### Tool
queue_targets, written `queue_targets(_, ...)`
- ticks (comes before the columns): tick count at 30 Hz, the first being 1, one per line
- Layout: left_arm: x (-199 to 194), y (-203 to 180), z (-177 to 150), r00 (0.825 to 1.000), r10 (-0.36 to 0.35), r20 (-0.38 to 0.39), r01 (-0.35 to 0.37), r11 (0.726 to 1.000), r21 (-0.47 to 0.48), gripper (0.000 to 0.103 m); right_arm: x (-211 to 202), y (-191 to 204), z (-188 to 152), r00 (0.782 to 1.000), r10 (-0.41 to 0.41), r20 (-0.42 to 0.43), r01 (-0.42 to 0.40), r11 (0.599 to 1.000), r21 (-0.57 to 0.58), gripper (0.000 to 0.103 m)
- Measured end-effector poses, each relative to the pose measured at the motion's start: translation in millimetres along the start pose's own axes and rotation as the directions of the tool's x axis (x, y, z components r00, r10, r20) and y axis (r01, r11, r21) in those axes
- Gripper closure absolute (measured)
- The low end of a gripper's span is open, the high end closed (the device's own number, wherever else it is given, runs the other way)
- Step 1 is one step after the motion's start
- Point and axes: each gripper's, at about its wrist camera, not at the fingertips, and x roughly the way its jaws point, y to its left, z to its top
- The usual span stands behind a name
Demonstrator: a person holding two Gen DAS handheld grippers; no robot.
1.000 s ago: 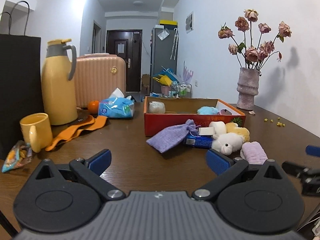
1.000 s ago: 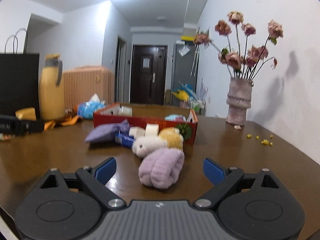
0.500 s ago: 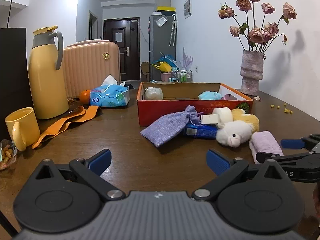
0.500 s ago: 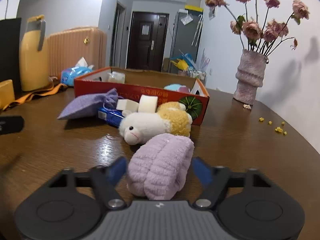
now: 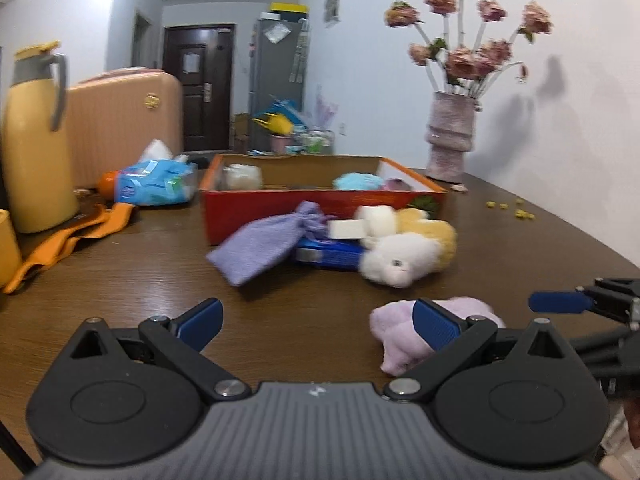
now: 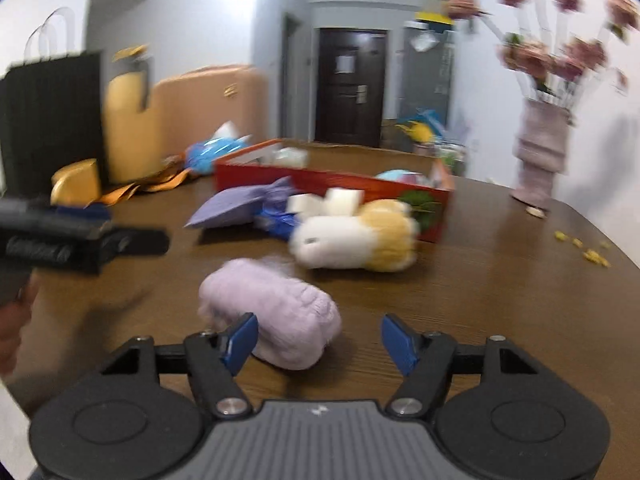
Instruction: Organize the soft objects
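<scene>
White walls (image 5: pixel 400 80), dark door (image 5: pixel 198 88), wooden table (image 5: pixel 160 280)

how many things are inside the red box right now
3 visible: a whitish bundle at the box's left end, a light blue item and a pinkish one toward the right. The front wall may hide more.

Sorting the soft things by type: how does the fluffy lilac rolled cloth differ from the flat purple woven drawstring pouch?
The fluffy lilac rolled cloth is plump and fuzzy; the flat purple woven drawstring pouch is thin, with a gathered neck. The cloth is paler, the pouch a deeper purple. The cloth lies alone on bare table near the claws; the pouch leans among the pile in front of the red cardboard box. Both are soft and outside the box.
</scene>
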Motion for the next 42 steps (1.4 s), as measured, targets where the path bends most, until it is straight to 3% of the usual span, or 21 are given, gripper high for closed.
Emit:
queue_targets(3,3,-6,1,0.997,-0.076,-0.019,0.076,0.997,-0.030,0.000,-5,-6,2,0.999,0.021,0.026,-0.022,0.999,0.038,0.035)
queue_targets(5,8,-12,1,0.995,-0.091,-0.027,0.090,0.996,-0.023,0.000,-6,-7,3,0.998,0.034,0.044,-0.037,0.997,0.069,0.035)
queue_targets(9,24,-14,6,0.992,-0.088,-0.092,0.086,0.996,-0.032,0.021,4,-16,7,0.997,0.065,0.046,-0.073,0.979,0.192,0.039)
queue_targets(13,35,-5,6,0.966,-0.195,-0.169,0.166,0.971,-0.173,0.025,22,-26,8,0.997,0.067,0.036,-0.074,0.961,0.265,0.055)
queue_targets(15,38,-8,3,0.955,-0.231,-0.186,0.195,0.962,-0.193,0.026,30,-32,9,0.998,0.058,0.023,-0.062,0.956,0.286,0.058)
queue_targets(17,42,-13,-2,0.954,-0.230,-0.195,0.193,0.963,-0.188,0.033,39,-35,7,0.997,0.075,0.003,-0.072,0.954,0.292,0.060)
queue_targets(19,49,-14,-6,0.953,-0.211,-0.219,0.167,0.965,-0.202,0.049,47,-33,4,0.994,0.105,-0.029,-0.092,0.954,0.284,0.060)
queue_targets(22,54,-9,-12,0.939,-0.257,-0.229,0.194,0.945,-0.263,0.071,51,-28,-3,0.992,0.124,-0.037,-0.109,0.953,0.283,0.065)
queue_targets(25,56,-7,-13,0.936,-0.272,-0.224,0.202,0.935,-0.291,0.076,51,-28,-3,0.990,0.136,-0.033,-0.120,0.946,0.302,0.070)
queue_targets(30,48,-12,-12,0.940,-0.259,-0.222,0.202,0.947,-0.251,0.084,44,-22,0,0.992,0.127,-0.028,-0.113,0.951,0.287,0.073)
queue_targets(42,17,-5,15,0.956,-0.266,-0.124,0.238,0.950,-0.202,0.085,16,-15,21,0.987,0.153,0.054,-0.162,0.942,0.294,0.074)
